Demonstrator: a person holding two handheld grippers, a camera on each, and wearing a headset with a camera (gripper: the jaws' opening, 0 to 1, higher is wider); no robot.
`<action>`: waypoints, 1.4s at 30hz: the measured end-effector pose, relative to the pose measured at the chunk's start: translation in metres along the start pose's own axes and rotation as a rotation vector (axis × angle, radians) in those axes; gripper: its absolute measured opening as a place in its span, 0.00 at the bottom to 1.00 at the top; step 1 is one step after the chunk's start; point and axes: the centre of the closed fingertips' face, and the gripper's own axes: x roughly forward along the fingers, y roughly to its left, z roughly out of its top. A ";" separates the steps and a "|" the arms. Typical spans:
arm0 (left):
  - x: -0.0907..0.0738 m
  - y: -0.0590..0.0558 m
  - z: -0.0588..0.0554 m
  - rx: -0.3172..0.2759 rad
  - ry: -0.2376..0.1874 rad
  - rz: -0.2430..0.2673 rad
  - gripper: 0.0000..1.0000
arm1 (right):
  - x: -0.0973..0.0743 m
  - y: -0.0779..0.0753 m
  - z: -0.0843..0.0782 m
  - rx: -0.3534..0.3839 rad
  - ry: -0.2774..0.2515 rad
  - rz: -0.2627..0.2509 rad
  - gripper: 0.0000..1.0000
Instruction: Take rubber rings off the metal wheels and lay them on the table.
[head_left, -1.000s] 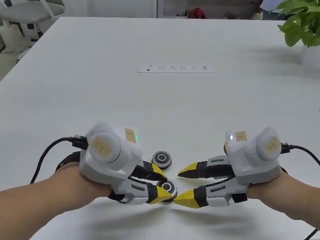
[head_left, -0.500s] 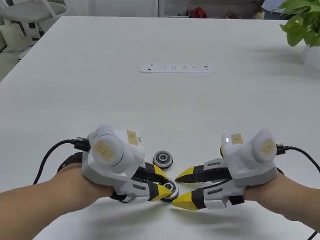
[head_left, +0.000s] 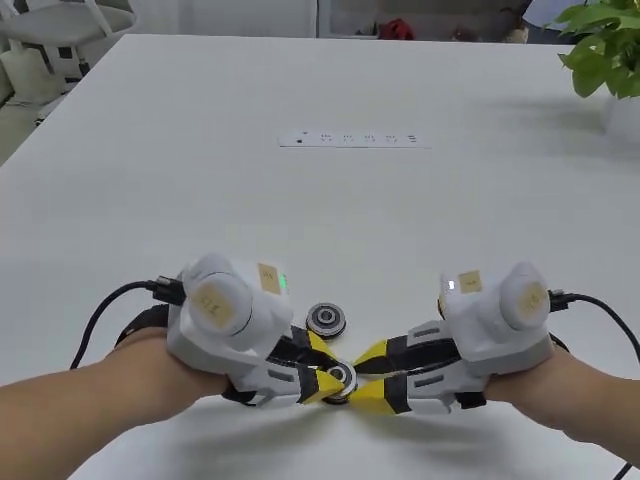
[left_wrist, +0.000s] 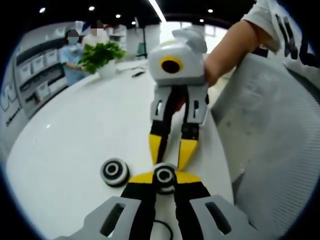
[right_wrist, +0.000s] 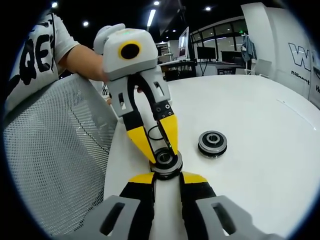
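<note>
Two metal wheels, two hand-held grippers, one white surface (head_left: 200, 180).

- **Near metal wheel** (head_left: 337, 377): this wheel lies flat close to the front edge of the surface, where the yellow tips of both tools meet.
- **Second metal wheel** (head_left: 325, 319): it lies flat just beyond the first, apart from both tools. Both wheels are dark at the rim with a bright hub.
- **Left hand-held gripper** (left_wrist: 165, 178): its jaws are pressed against opposite sides of the near metal wheel, pinching it, as the left gripper view shows.
- **Right hand-held gripper** (right_wrist: 168, 178): it comes in from the opposite side, jaws narrowly parted, tips touching the same wheel's edge. Whether they clamp it cannot be told.

Farther back on the surface lie one power strip (head_left: 354, 139), at centre, and one potted plant (head_left: 602, 45), at the far right corner.
</note>
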 end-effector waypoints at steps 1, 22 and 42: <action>0.000 0.000 0.000 0.002 0.002 0.003 0.13 | 0.000 0.000 0.000 0.004 0.000 0.000 0.15; 0.001 0.000 -0.001 0.018 0.012 0.018 0.13 | -0.002 -0.001 -0.003 0.023 0.028 0.009 0.01; 0.002 0.000 -0.001 0.016 0.026 0.038 0.13 | -0.012 -0.012 0.008 0.421 -0.125 -0.003 0.00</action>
